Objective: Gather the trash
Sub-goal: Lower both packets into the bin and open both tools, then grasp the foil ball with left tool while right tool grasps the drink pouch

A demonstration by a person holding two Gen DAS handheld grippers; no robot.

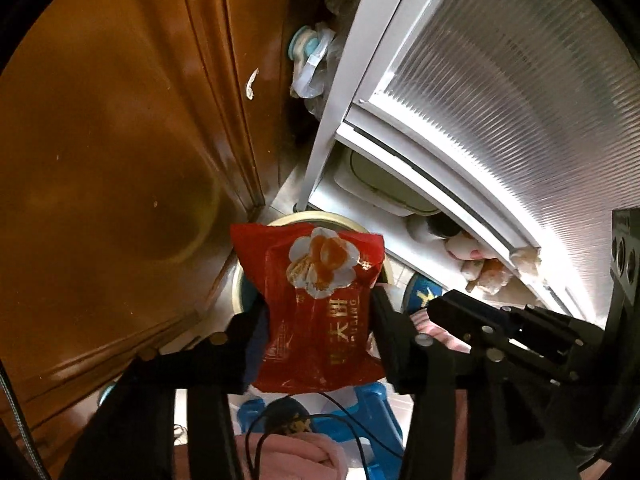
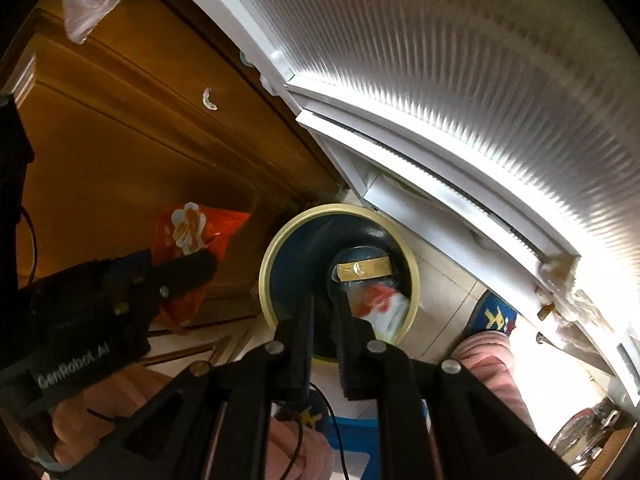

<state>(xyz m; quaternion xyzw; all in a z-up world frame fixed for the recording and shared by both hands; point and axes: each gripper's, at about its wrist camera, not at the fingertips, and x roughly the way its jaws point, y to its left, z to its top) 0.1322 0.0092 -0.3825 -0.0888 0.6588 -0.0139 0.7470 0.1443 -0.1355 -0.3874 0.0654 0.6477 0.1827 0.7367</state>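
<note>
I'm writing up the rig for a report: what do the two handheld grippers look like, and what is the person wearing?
Both the left gripper and right gripper are matte black, with linkage fingers joined by silver rivets. The left's body carries white "GenRobot.AI" lettering. Thin black cables trail below. The clothing is pink fleece.

I count two claws, one red wrapper (image 1: 320,312) between my left claw's fingers, one bin (image 2: 340,276) right below my right claw.

Home: wood door (image 1: 120,140), slippers (image 2: 496,316).
</note>
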